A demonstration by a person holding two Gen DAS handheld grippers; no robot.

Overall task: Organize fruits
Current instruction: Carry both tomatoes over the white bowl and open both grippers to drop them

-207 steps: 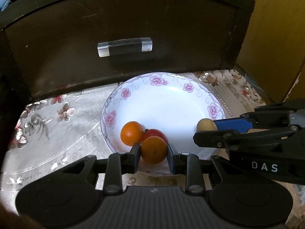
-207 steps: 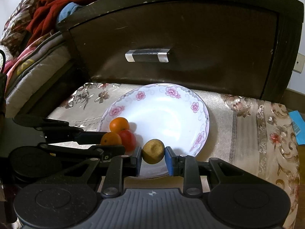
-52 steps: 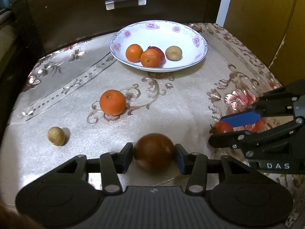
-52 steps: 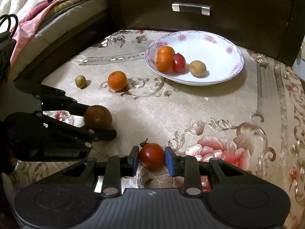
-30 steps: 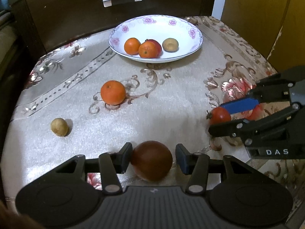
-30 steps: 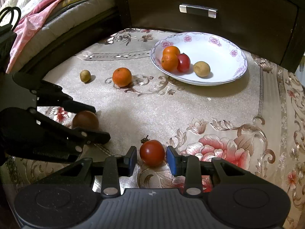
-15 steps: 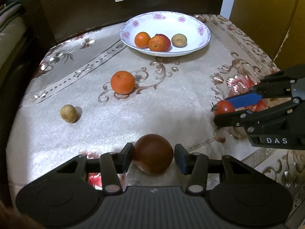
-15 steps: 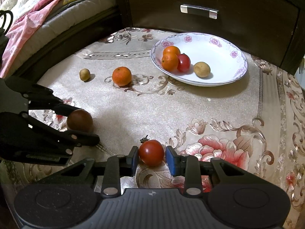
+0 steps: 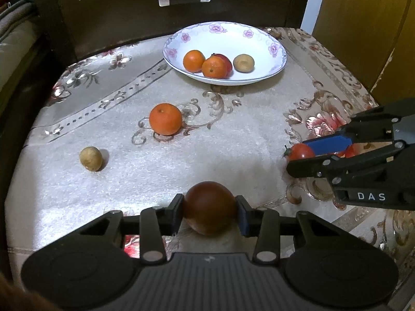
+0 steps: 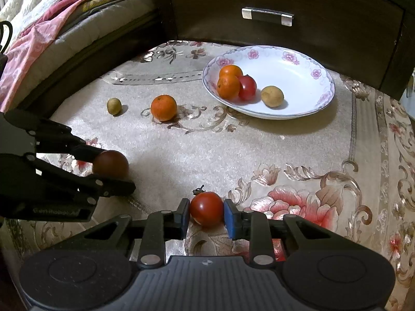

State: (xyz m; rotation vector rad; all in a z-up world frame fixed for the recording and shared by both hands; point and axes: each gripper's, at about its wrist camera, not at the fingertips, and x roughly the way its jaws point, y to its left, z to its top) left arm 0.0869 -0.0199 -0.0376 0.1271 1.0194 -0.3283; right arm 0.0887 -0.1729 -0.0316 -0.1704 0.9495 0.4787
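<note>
Jaws of the left gripper (image 9: 209, 213) have just been closing and now pinch the dark brown fruit (image 9: 209, 207) at bottom centre; the right gripper (image 10: 206, 216) clamps the red tomato (image 10: 206, 208), so both lifts can likely start. An orange (image 9: 165, 119) and a small yellowish fruit (image 9: 90, 158) wait mid-left on the cloth. Nothing blocks the way to the plate (image 9: 277, 67), upper centre, holding four fruits.

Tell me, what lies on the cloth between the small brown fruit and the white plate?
One loose orange lies there on the cloth, apart from fruit and plate; both views show it.
</note>
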